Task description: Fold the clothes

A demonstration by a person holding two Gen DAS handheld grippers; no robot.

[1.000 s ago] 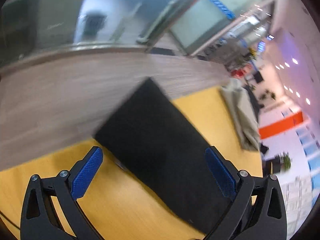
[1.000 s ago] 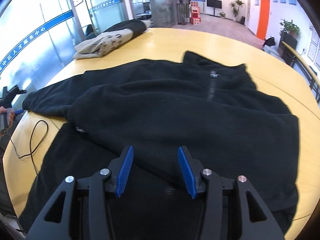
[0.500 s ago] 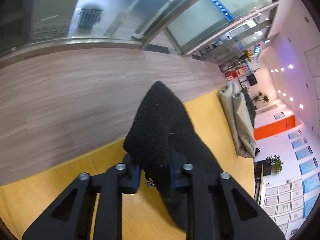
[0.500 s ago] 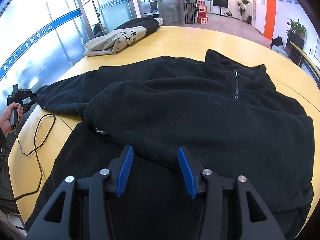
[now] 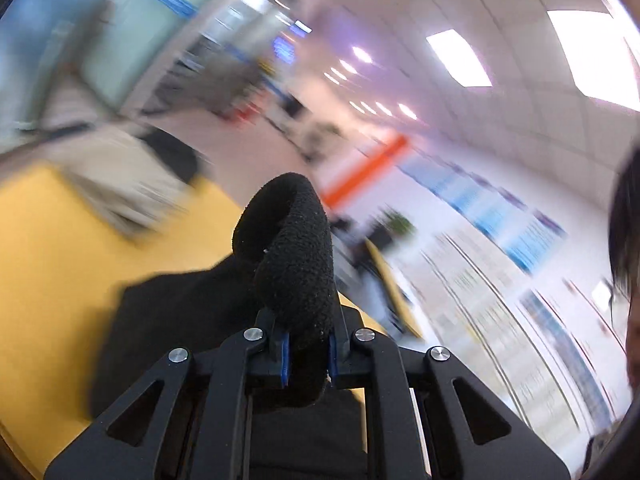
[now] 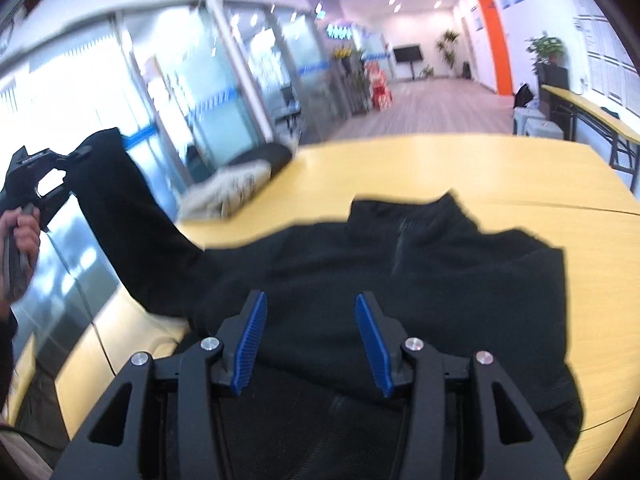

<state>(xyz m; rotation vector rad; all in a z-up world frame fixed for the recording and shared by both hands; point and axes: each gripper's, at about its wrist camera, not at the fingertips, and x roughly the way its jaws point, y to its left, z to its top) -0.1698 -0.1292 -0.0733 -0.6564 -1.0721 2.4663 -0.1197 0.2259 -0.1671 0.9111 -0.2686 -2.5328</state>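
Observation:
A black fleece jacket (image 6: pixel 420 280) lies spread on the yellow table (image 6: pixel 480 168), collar at the far side. My left gripper (image 5: pixel 306 354) is shut on the cuff of its black sleeve (image 5: pixel 296 256) and holds it raised off the table. In the right wrist view the left gripper (image 6: pixel 36 172) shows at the far left with the sleeve (image 6: pixel 132 224) stretched up to it. My right gripper (image 6: pixel 312 344) is open and empty, low over the jacket's near part.
A folded beige and dark garment (image 6: pixel 236 184) lies at the table's far left; it is a blur in the left wrist view (image 5: pixel 132 184). Another yellow table (image 6: pixel 592 108) stands at the right wall. A person's head (image 5: pixel 628 264) is at the right edge.
My left gripper closed on the sleeve cuff, then lifted it off the table and swung toward the jacket. My right gripper stayed open over the jacket and tilted up.

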